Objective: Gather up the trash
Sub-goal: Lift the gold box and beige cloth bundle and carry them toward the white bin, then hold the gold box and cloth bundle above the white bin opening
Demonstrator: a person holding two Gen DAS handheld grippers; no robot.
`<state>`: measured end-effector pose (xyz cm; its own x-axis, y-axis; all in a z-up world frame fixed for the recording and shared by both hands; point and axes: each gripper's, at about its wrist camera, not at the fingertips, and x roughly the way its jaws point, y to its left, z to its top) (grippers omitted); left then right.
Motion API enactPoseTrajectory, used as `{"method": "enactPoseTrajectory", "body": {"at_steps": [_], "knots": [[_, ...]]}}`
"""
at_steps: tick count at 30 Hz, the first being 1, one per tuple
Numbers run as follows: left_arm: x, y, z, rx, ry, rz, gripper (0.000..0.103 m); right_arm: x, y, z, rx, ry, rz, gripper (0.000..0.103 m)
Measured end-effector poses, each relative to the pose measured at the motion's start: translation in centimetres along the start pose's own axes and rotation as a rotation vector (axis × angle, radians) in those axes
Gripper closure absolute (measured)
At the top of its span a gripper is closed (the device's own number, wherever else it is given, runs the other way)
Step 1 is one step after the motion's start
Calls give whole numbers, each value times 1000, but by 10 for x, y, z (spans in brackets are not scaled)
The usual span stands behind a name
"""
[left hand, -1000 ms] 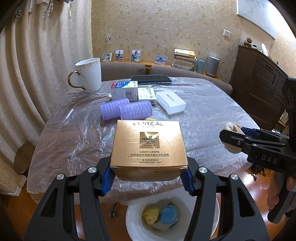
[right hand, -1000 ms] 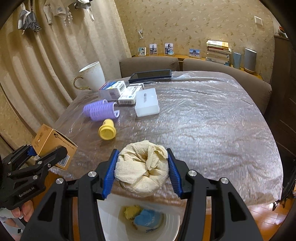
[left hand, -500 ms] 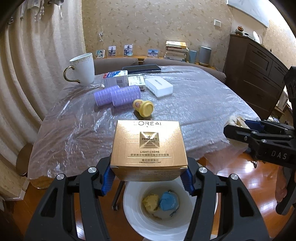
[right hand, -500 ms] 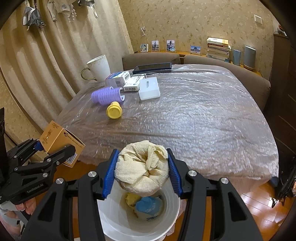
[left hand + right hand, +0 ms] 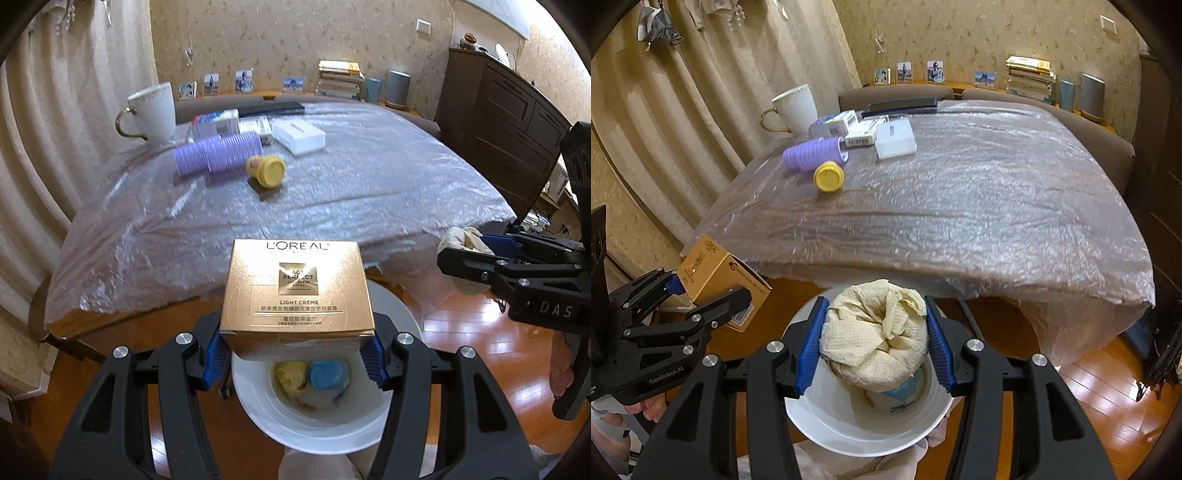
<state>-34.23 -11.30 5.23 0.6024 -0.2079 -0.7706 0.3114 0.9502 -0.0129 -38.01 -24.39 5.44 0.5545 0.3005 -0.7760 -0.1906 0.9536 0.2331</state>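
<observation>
My left gripper point(image 5: 295, 360) is shut on a gold L'Oreal cream box point(image 5: 297, 291), held just above the white trash bin point(image 5: 332, 432) on the floor. Inside the bin lie a yellow wad and a blue wad. My right gripper point(image 5: 873, 345) is shut on a crumpled cream paper towel point(image 5: 873, 334), also over the white bin point(image 5: 849, 428). In the right wrist view the gold box point(image 5: 713, 273) and left gripper point(image 5: 701, 299) show at the left; in the left wrist view the right gripper point(image 5: 476, 254) shows at the right with the towel point(image 5: 461, 238).
The table point(image 5: 369, 192) under clear plastic carries a white mug point(image 5: 155, 110), purple hair rollers point(image 5: 218, 153), a yellow cap point(image 5: 267, 171), small boxes, a white case point(image 5: 299, 136) and a dark tablet. A dark dresser point(image 5: 506, 122) stands right; curtains hang left.
Both grippers have pulled back from the table and sunk a little, so the bin now lies directly beneath the box and the towel. Both grips are unchanged.
</observation>
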Motion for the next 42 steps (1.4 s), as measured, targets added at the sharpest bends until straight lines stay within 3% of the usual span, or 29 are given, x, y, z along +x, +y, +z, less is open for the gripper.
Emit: {"method": "enactPoseTrajectory", "body": {"at_steps": [22,35,42], "knots": [[41,-4,-31,50,162,16,44,30,8,-25,-11,100,-12,53],[61,-2,-41,71,212,17,44,50,6,-26,-14,137,-60,53],[66,6,-42,50,214,54,44,54,-4,-31,32,149,-67,53]]}}
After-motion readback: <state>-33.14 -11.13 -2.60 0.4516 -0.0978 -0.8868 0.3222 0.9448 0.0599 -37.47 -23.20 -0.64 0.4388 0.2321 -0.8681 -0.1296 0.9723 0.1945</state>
